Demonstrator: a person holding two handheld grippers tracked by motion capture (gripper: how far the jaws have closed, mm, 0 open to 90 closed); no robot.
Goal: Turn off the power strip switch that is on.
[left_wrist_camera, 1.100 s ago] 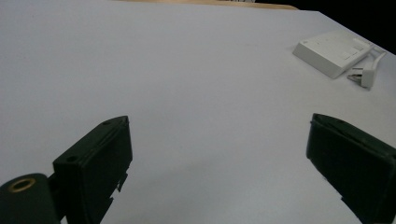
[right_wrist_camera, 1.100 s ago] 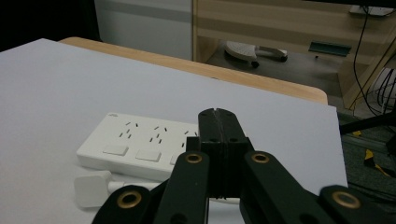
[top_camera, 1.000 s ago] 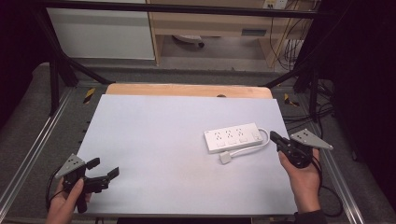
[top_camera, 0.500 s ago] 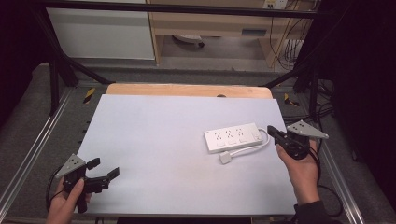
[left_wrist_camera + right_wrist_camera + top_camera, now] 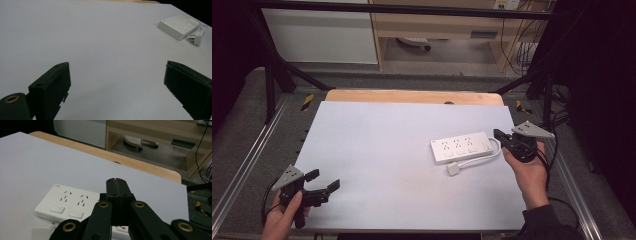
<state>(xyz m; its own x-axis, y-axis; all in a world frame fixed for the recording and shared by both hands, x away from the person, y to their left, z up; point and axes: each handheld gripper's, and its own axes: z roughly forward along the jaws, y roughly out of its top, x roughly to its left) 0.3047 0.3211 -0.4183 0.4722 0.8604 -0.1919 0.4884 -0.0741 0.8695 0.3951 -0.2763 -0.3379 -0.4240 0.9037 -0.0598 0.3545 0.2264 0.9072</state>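
My left gripper (image 5: 323, 189) sits at the near left corner of the tabletop (image 5: 382, 150), held in my left hand (image 5: 282, 220). Its jaws stand wide apart; in the left gripper view they rise at either side with bare grey surface between them, and nothing is held.

My right gripper (image 5: 499, 135) is at the right edge of the tabletop, about midway along it, held in my right hand (image 5: 528, 172). Its jaws are pressed together with nothing between them; in the right gripper view the two tips (image 5: 116, 188) meet along a single seam. The tips lie just beside the right end of the power strip (image 5: 462, 147), at the point where the cord leaves it. Whether they touch the strip cannot be determined.

The power strip is white, lies flat on the right half of the tabletop, and runs roughly parallel to the far edge with a slight tilt. Its top face carries rows of socket slots and rectangular switches (image 5: 57, 209).

The white cord (image 5: 484, 159) loops out from the strip's right end and curves back along its near side. The white plug (image 5: 454, 169) lies on the surface just beside the strip's near edge.

A bare strip of wood (image 5: 412, 96) runs along the far edge of the tabletop.
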